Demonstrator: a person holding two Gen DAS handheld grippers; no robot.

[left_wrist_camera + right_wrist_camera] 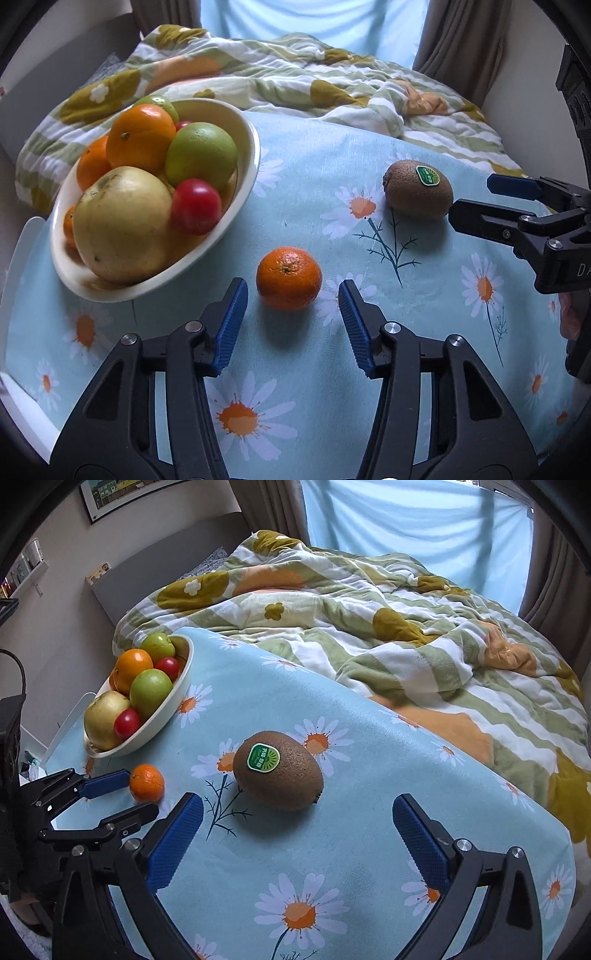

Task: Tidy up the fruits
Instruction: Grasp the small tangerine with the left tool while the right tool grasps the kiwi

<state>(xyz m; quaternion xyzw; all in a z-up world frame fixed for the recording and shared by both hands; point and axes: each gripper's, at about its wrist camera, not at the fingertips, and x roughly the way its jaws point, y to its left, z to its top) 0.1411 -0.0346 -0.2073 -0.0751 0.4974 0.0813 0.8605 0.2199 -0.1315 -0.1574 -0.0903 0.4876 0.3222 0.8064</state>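
A small orange mandarin lies on the daisy-print cloth, just ahead of my open left gripper, level with the fingertips and not touched. It also shows in the right wrist view. A brown kiwi with a green sticker lies just ahead of my open, empty right gripper. The kiwi also shows in the left wrist view, with the right gripper beside it. A cream bowl at the left holds oranges, green apples, a yellow pear-like fruit and red fruits.
The light-blue daisy cloth covers a small table. A rumpled green, white and orange quilt lies on the bed behind. A white tray edge shows by the bowl. The left gripper shows at the left of the right wrist view.
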